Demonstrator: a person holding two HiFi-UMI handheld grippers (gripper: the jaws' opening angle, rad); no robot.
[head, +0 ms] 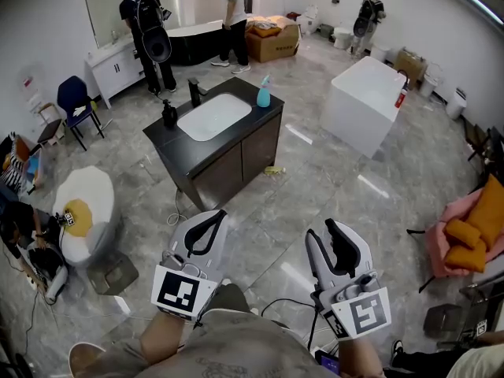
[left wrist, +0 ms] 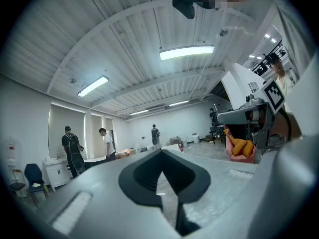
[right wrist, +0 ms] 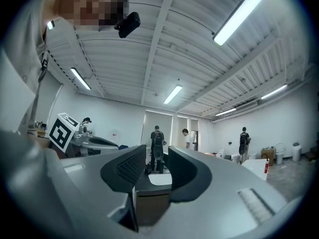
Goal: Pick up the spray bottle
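Note:
The spray bottle (head: 264, 92) is pale blue and stands upright on the far right corner of a dark vanity counter (head: 169, 140) with a white basin (head: 214, 116). Both grippers are held low near my body, well short of the vanity. My left gripper (head: 220, 213) has its tips touching and holds nothing; in the left gripper view (left wrist: 160, 152) it points up toward the ceiling. My right gripper (head: 326, 225) stands slightly open and empty; in the right gripper view (right wrist: 157, 151) the vanity shows through its gap, and the bottle is hidden.
A black soap pump (head: 169, 115) and a black faucet (head: 194, 92) stand on the counter. A white block (head: 364, 101) sits to the right, a white round seat (head: 85, 211) to the left, and a pink chair (head: 472, 227) at far right. People stand at the back wall.

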